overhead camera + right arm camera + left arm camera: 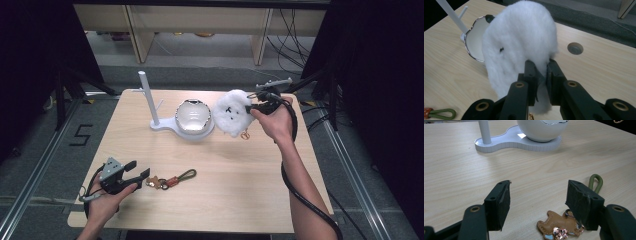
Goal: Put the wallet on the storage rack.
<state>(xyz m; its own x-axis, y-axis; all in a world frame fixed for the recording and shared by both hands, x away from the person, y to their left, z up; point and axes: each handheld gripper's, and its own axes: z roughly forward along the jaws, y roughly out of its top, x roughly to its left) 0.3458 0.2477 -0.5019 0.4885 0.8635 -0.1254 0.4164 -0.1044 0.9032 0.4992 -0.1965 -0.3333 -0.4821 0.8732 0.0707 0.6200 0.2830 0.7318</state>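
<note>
A fluffy white plush charm (pixel 232 112) with a small dark face hangs lifted at the table's far right, next to a white bowl. My right gripper (pixel 254 107) is shut on its edge; in the right gripper view the jaws pinch the white fur (pixel 521 40) between them (pixel 541 71). A brown leather bear keychain (pixel 159 182) with a green loop (pixel 186 174) lies near the front left. My left gripper (pixel 141 172) stands open just left of it, the bear (pixel 557 225) lying low between the jaws, nearer the right pad (pixel 580 203).
A white stand (pixel 165 125) carries an upright peg post (pixel 147 97) and a white bowl (pixel 192 116) with a shiny rim, at the table's far middle. A round hole (pixel 575 48) sits in the tabletop. Dark curtains flank the table.
</note>
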